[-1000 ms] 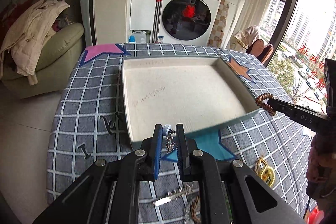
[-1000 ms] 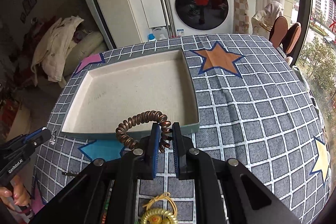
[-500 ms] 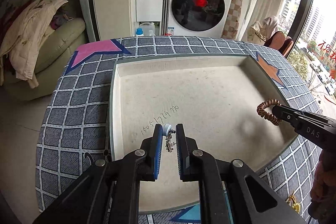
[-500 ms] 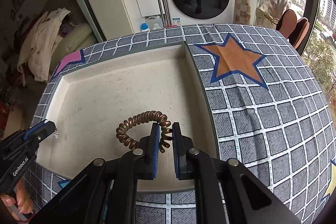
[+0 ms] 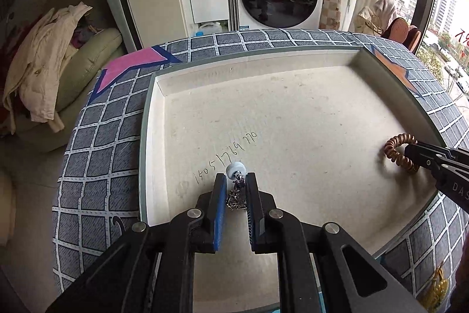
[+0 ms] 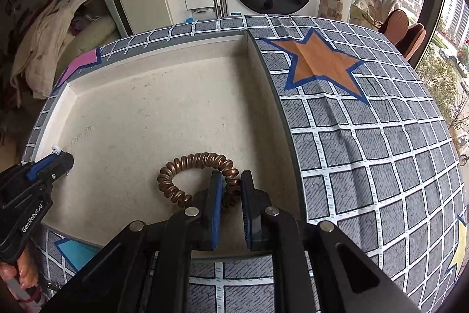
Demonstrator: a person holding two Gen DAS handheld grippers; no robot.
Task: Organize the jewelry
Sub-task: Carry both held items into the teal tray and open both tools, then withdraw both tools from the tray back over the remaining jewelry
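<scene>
Poised over the tray (image 5: 152, 119) — left gripper (image 5: 236, 181) clamped on a pearl earring (image 5: 234, 169) near its left wall, right gripper (image 6: 233, 181) pinching the copper coil bracelet (image 6: 187, 166) toward its right wall — both directly above the floor.

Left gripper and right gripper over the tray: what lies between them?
Only bare tray floor between the left gripper and the right gripper, clearest in the left wrist view; the handwritten digits sit near the left one.
</scene>
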